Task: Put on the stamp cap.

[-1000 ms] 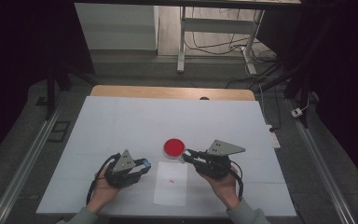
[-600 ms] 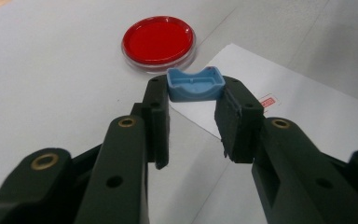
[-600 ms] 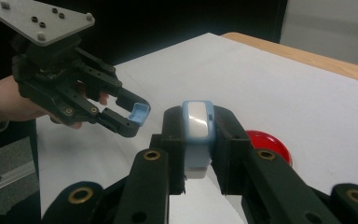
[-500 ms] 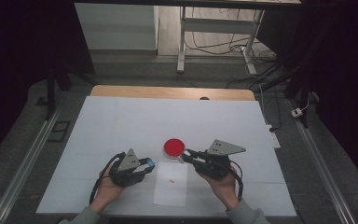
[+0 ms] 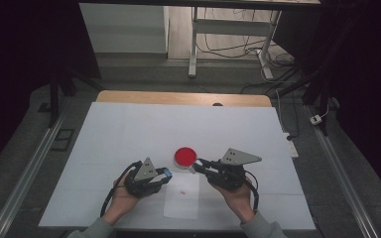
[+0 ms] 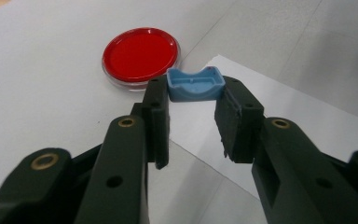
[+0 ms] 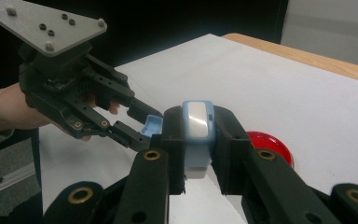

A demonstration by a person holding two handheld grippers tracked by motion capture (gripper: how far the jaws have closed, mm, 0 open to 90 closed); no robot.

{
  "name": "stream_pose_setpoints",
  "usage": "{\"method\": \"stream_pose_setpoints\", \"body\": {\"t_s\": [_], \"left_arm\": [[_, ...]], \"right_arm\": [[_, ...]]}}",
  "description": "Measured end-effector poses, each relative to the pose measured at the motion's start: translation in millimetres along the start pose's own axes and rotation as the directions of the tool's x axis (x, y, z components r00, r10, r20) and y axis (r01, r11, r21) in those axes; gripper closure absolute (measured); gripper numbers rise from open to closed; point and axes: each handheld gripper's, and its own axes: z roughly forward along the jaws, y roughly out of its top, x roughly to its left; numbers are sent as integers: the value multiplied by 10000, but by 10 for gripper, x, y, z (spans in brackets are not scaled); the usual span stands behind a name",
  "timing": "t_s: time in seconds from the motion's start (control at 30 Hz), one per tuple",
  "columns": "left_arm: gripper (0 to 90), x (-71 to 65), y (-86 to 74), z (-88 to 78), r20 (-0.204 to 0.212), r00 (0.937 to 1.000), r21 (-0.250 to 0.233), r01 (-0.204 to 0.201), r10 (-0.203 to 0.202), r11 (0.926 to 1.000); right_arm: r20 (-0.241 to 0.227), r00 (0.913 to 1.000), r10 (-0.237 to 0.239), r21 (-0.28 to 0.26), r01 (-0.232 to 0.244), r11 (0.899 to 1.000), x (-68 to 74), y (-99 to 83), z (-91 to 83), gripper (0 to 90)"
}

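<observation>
Seen from above: a white-covered table [image 5: 129, 129], two hand-held grippers low in the frame, near each other but apart. Between and just beyond them, a round red dish [image 5: 184, 156] in a clear rim, resting on the table. Below it, a white sheet of paper [image 5: 182, 198] bearing a small red mark.

Left gripper [image 6: 195, 93] clamped on a small blue cap [image 6: 195, 85], pinched at its two ends by the very tips of the jaws, open hollow facing the camera, held above the paper's edge and just short of the red dish. Right gripper [image 7: 196, 122] closed tight around a blue-and-white stamp body [image 7: 197, 126], upright between the jaws, white face showing on top (what the face carries cannot be made out).

Likely step in hand: bringing cap and body together, or keeping them parted ahead of inking on the dish; hard to say which. For doing it well: keep both grips firm, since the cap sits only at the jaw tips and could twist out. Line up the cap's hollow squarely with the end of the body before pushing. Move slowly, one hand steady, the other travelling. Stay clear of the red dish to avoid smearing.
</observation>
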Motion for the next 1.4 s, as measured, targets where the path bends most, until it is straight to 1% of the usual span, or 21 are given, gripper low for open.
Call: {"method": "stream_pose_setpoints", "body": {"t_s": [0.53, 0.73, 0.83, 0.97, 1.13, 1.4], "left_arm": [[655, -93, 82, 147, 129, 9995, 96, -280, 278, 9996], [655, -138, 115, 191, 147, 9992, 49, -371, 370, 9993], [655, -156, 132, 217, 182, 9989, 64, -425, 424, 9991], [655, -184, 157, 227, 229, 9985, 34, -506, 505, 9987], [656, -202, 174, 243, 248, 9983, -16, -526, 526, 9986], [655, -221, 193, 269, 212, 9982, -60, -555, 556, 9984]], "right_arm": [[-70, 10000, -14, 31, 15, 10000, 33, -3, 31, 757], [-65, 10000, -7, 38, 7, 10000, 47, -3, 41, 757], [-27, 10000, 54, 60, -54, 10000, 45, -10, 51, 756], [-9, 10000, 87, 45, -87, 10000, 63, -16, 69, 756], [-1, 10000, 61, 77, -61, 10000, 92, -16, 93, 756], [74, 9999, 108, 52, -108, 9999, 103, -22, 105, 756]]}}
